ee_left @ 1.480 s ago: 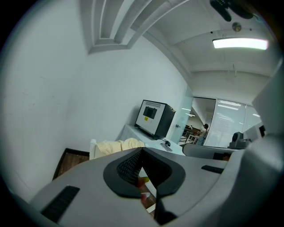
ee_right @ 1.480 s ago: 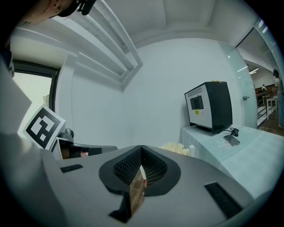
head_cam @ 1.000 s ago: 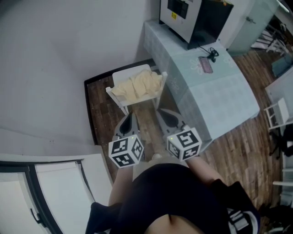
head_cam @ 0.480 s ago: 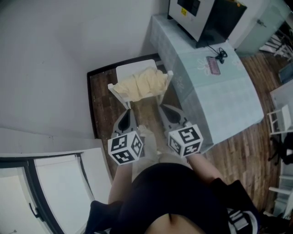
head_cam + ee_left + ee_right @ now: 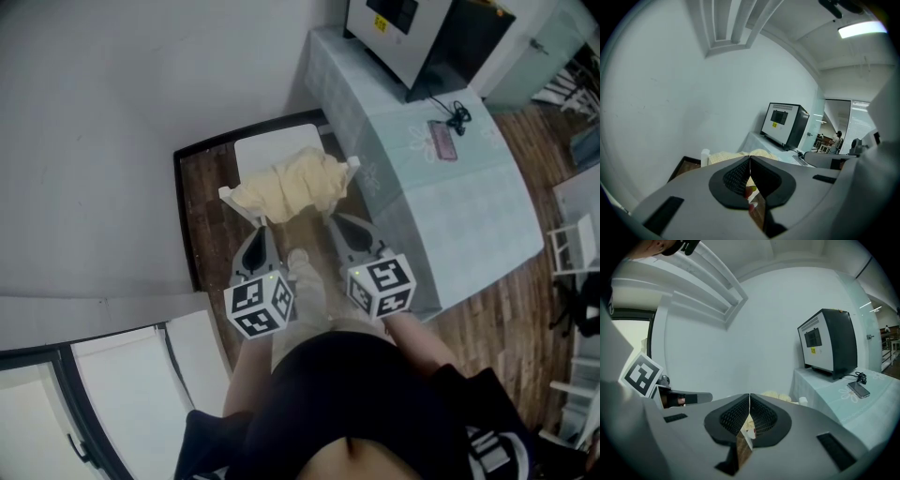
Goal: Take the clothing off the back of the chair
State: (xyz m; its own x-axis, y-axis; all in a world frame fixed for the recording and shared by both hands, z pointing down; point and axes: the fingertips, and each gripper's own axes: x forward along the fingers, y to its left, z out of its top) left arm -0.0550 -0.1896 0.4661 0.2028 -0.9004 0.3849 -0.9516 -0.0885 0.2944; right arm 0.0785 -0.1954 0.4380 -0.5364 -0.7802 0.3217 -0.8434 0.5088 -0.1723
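A pale yellow garment (image 5: 289, 185) hangs over the back of a white chair (image 5: 265, 152) that stands by the wall. My left gripper (image 5: 262, 229) is shut and empty, its tips just short of the chair back's left end. My right gripper (image 5: 334, 221) is shut and empty too, just short of the right end. In the left gripper view the garment (image 5: 723, 157) shows just above the closed jaws (image 5: 749, 156). The right gripper view shows a strip of the garment (image 5: 774, 395) beyond its closed jaws (image 5: 749, 395).
To the right of the chair stands a table with a pale green cloth (image 5: 450, 206). On it are a black-and-white box-shaped appliance (image 5: 422, 37), a phone (image 5: 442, 141) and a cable. A wall (image 5: 112, 112) lies to the left, and a dark frame (image 5: 183, 216) borders the floor round the chair.
Both grippers have moved forward to the chair back, staying shut. The garment sits closer to their tips than before.
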